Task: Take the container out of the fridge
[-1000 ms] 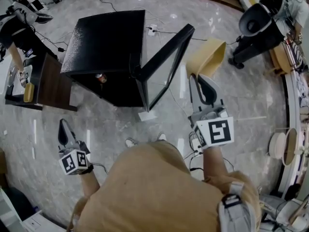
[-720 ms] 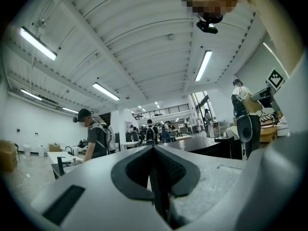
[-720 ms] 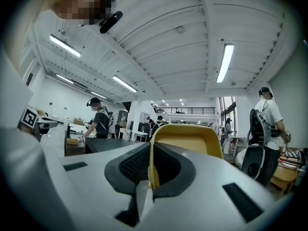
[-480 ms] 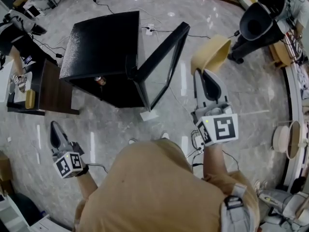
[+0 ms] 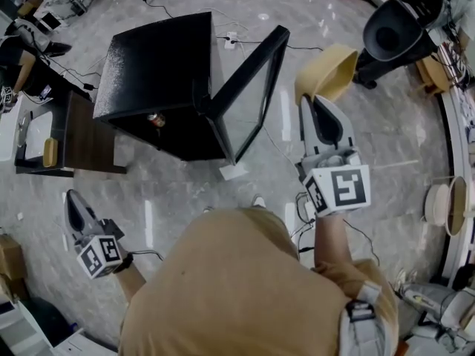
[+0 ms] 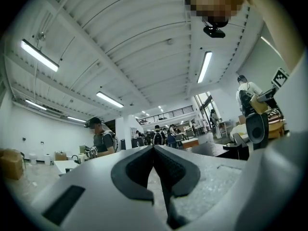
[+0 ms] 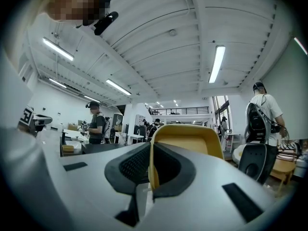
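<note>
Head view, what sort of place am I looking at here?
Probably a large open lab or workshop hall, not a home: a small black fridge stands on a polished stone-look floor, with long strip lights on a high ceiling and people at work desks beyond.

A tan top (image 5: 230, 288) is being worn by the person, with a grey strap (image 5: 358, 311) being seen at the right shoulder. The left claw (image 5: 72, 199) and right claw (image 5: 315, 101) are being shown with pale grey bodies and black pads, each being backed by a white cube with black square markers, the left cube (image 5: 100, 256) and the right cube (image 5: 340, 190).
</note>
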